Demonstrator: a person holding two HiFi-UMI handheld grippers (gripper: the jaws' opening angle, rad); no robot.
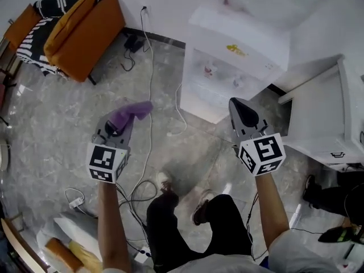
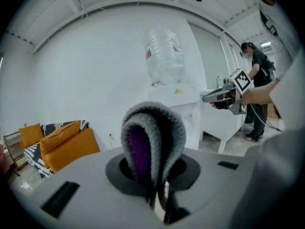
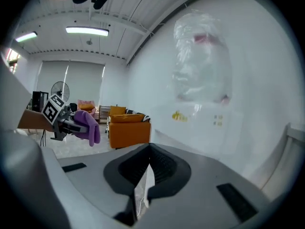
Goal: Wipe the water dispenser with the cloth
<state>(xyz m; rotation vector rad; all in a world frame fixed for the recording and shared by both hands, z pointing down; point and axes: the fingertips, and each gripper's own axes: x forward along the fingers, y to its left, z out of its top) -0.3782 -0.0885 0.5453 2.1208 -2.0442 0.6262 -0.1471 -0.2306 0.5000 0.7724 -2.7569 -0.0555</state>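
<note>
I am clamping the cloth (image 1: 132,112) in my left hand-held gripper (image 1: 121,123), above the floor; my right hand-held gripper (image 1: 243,111) is clenching on nothing. The dispenser (image 1: 230,67) is standing ahead, apart from the cloth. I judge wiping is not yet begun, and the next move is pressing the cloth onto it.

Purple, perhaps grey-backed cloth (image 1: 132,114); white dispenser (image 1: 244,41)

light: bright, even, ceiling tube lamps (image 3: 88,31) | shadows: soft | gripper views: fisheye-bent, dark corners, near parts blurred
</note>
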